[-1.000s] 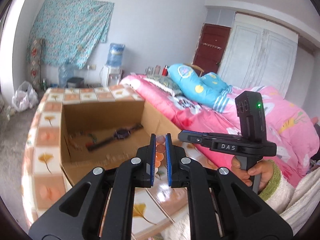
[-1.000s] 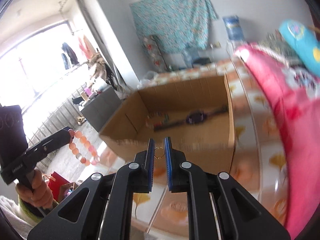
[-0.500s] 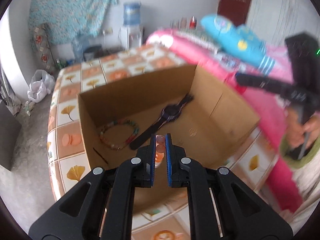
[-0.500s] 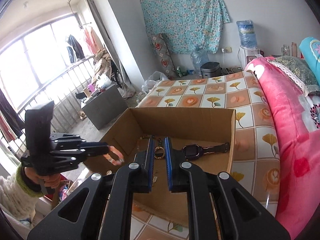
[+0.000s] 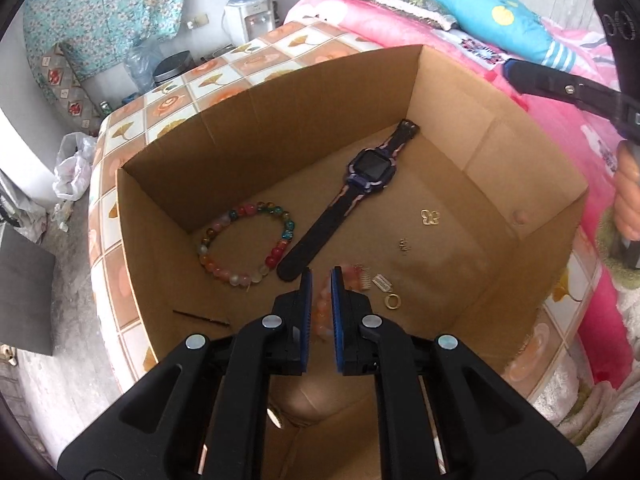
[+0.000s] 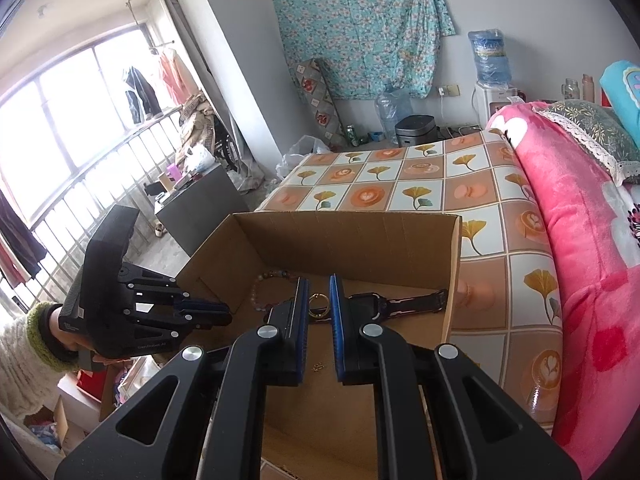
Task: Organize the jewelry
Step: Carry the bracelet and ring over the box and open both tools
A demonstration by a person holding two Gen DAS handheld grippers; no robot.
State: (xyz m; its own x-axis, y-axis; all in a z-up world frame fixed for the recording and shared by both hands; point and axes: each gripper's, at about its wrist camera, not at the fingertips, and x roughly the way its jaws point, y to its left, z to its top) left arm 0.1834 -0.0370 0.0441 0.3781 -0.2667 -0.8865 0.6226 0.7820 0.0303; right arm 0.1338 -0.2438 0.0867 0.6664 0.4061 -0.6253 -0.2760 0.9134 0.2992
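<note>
My left gripper [image 5: 320, 276] points down into the cardboard box [image 5: 280, 120], shut on a peach bead bracelet [image 5: 321, 312] that hangs just above the floor. On that floor lie a multicolour bead bracelet [image 5: 244, 248], a dark watch [image 5: 356, 196], a gold clasp [image 5: 430, 217], a pink comb clip [image 5: 360, 278] and a gold ring [image 5: 393, 301]. My right gripper [image 6: 319, 282] hovers over the box's near side, shut on a thin gold ring [image 6: 319, 305]. In the right wrist view, the left gripper [image 6: 200, 314] reaches over the box's left wall.
The box stands on a tiled-pattern table [image 6: 420, 176]. A bed with a pink blanket [image 6: 580, 220] runs along the right. A grey cabinet [image 6: 200, 208] and a railing are to the left. A water dispenser [image 6: 490, 80] stands at the back wall.
My left gripper swung over the box and tipped down into it, carrying the peach bracelet. My right gripper moved in over the box with the gold ring.
</note>
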